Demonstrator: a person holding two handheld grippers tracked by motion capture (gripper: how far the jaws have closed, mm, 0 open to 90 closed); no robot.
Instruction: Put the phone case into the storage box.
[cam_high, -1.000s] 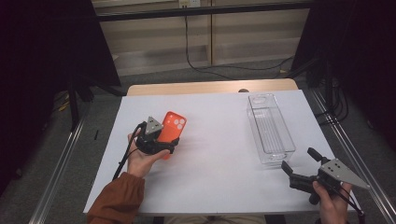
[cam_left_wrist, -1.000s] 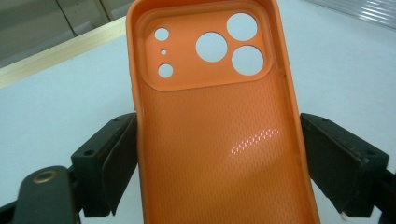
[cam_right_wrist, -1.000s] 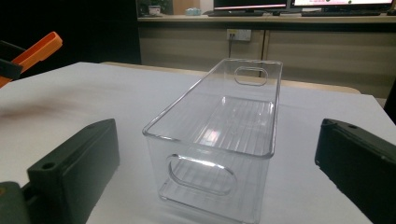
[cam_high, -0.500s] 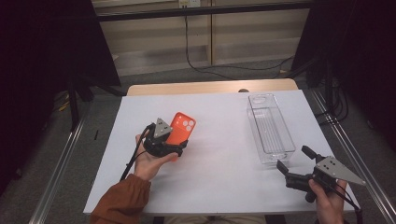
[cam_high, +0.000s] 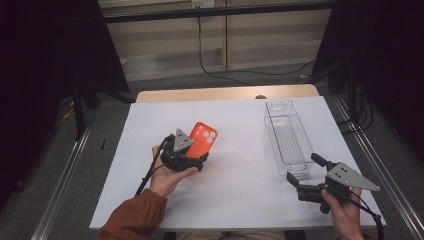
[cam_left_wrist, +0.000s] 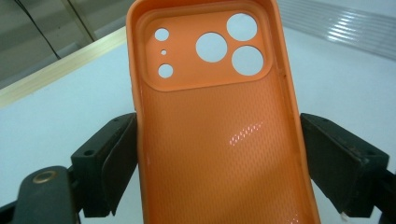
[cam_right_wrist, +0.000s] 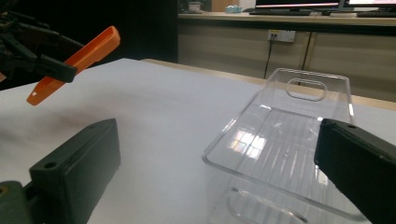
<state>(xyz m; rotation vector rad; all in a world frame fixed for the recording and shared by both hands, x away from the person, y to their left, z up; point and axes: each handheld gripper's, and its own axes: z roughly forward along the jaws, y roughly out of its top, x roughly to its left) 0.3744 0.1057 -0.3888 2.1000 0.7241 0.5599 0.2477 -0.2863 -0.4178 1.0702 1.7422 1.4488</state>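
Here, left tongs (cam_left_wrist: 219, 154) clamp a ribbed, glossy orange case (cam_left_wrist: 215, 121) — rounded corners.

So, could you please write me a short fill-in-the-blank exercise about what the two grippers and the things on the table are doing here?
1. The left gripper is shut on an ____ phone case.
2. The right gripper has its jaws ____, holding nothing.
3. The clear plastic bin on the white table holds ____.

Missing words: orange; open; nothing
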